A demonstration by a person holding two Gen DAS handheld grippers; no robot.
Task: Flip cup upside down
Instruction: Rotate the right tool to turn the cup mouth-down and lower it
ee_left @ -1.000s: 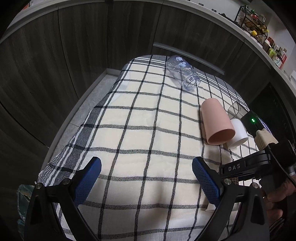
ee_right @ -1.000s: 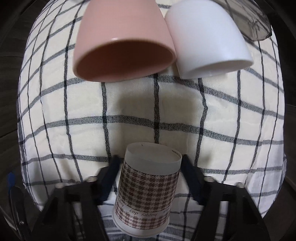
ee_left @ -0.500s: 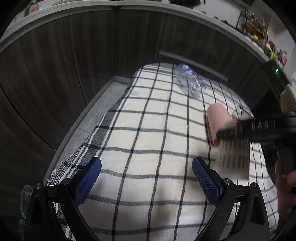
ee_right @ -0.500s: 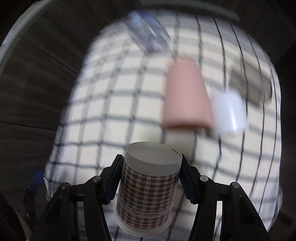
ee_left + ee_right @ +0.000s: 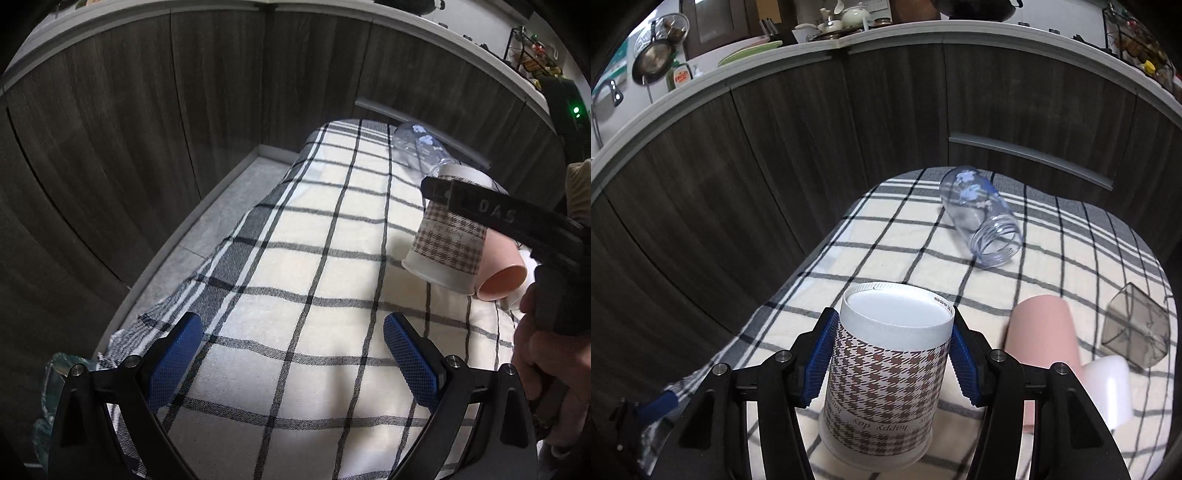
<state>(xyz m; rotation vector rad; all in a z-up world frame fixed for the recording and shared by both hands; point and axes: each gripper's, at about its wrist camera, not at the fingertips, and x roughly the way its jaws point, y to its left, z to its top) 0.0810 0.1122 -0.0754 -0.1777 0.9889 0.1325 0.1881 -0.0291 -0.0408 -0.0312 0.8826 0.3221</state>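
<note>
Since a second ago the right gripper has lifted and swung the houndstooth-patterned paper cup away from its close position low over the cloth; the view now looks across the table toward the dark wood-grain cabinet fronts. The cup is carried bottom-up: its closed white base faces the cabinets, its wide rim points back toward the camera, and the printed lettering reads inverted. Both blue-padded fingers press against the cup's sides at mid-height, jaws closed on it. In the left wrist view the same cup hangs tilted above the black-and-cream checked cloth, clear of the surface, with the right gripper clamped across it and a hand on the handle below. The left gripper hovers over the near end of the cloth, jaws spread wide, blue pads holding nothing. A smooth pink cup lies on its side just right of the held cup, mouth toward the camera, with a white cup lying touching it on the right. A clear plastic bottle with blue floral print lies on its side at the far end of the cloth, threaded mouth facing near-right. A smoky transparent square container lies tipped near the right edge.
</note>
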